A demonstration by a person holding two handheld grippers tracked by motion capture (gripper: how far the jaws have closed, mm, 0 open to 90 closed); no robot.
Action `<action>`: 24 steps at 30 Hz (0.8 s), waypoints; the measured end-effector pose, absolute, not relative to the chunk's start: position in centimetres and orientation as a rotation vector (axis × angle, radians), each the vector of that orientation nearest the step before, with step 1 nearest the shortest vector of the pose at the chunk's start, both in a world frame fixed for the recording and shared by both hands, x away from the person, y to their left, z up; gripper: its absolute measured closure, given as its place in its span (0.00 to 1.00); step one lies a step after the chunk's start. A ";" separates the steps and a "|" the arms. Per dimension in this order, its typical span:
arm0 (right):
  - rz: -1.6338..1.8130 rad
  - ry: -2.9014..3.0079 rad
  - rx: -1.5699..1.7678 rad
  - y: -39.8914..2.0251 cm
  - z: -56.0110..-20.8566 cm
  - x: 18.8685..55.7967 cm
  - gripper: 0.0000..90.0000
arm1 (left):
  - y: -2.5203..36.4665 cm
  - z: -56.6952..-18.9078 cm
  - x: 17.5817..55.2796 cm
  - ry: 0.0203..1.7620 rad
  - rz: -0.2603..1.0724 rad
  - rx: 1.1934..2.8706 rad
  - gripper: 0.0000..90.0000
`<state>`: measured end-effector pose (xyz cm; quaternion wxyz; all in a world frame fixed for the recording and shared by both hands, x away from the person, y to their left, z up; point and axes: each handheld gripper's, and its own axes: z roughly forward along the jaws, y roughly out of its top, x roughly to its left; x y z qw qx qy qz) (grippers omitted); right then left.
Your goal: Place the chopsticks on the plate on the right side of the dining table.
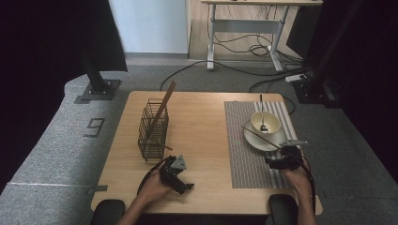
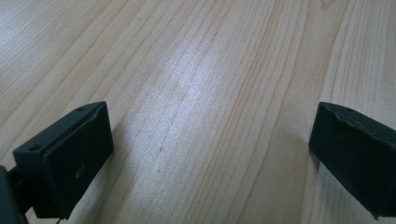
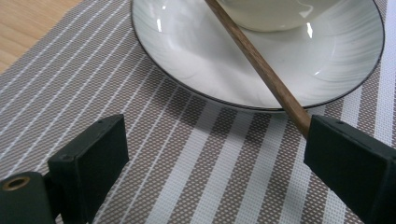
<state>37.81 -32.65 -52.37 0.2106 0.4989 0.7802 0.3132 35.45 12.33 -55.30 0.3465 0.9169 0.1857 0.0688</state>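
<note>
While one chopstick (image 1: 158, 114) stands in the rack (image 1: 153, 131), the other (image 3: 261, 65) lies across the plate (image 3: 196, 51), beside the right tongs (image 3: 215, 154), open, ungripped; left tongs (image 2: 210, 154) open, idle over the surface (image 2: 196, 70)

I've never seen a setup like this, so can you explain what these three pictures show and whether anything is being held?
A person sits at a wooden table with a hand-held two-jaw gripper in each hand. The high view looks down from above; the other two come from cameras riding on the grippers, looking along their black jaws.

The left gripper rests open over bare wood, holding nothing. The right gripper is open over a striped placemat; a wooden chopstick lies across a plate and ends against one jaw, not gripped.

A bowl with a spoon sits on the plate. A wire basket holds another chopstick.
</note>
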 end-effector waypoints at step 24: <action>0.908 2.068 1.479 -34.2 -52.8 41.1 0.02 | 12.1 -55.3 35.5 0.478 0.175 2.380 0.00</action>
